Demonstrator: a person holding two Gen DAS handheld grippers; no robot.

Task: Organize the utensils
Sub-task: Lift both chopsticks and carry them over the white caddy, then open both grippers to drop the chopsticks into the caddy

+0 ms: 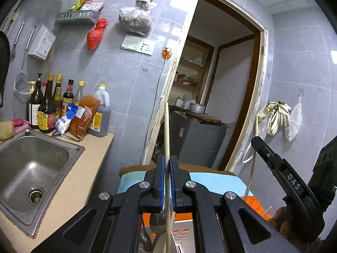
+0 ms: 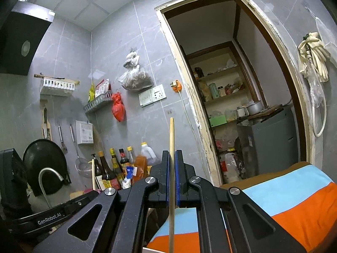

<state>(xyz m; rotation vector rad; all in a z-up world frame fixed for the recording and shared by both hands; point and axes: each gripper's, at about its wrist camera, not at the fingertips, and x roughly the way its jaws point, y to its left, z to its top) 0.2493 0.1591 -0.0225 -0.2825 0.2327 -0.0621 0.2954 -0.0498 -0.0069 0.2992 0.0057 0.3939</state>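
Jaws of left gripper (image 1: 167, 164) and right gripper (image 2: 172, 158) each clamp upright chopstick (image 1: 167, 130); arms read "DAS", "GenRobot.AI".

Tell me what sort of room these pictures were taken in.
Most likely a small home kitchen: a stainless steel sink set in a beige counter, a row of dark sauce and oil bottles against the grey tiled wall, and a black round wok leaning behind the tap.
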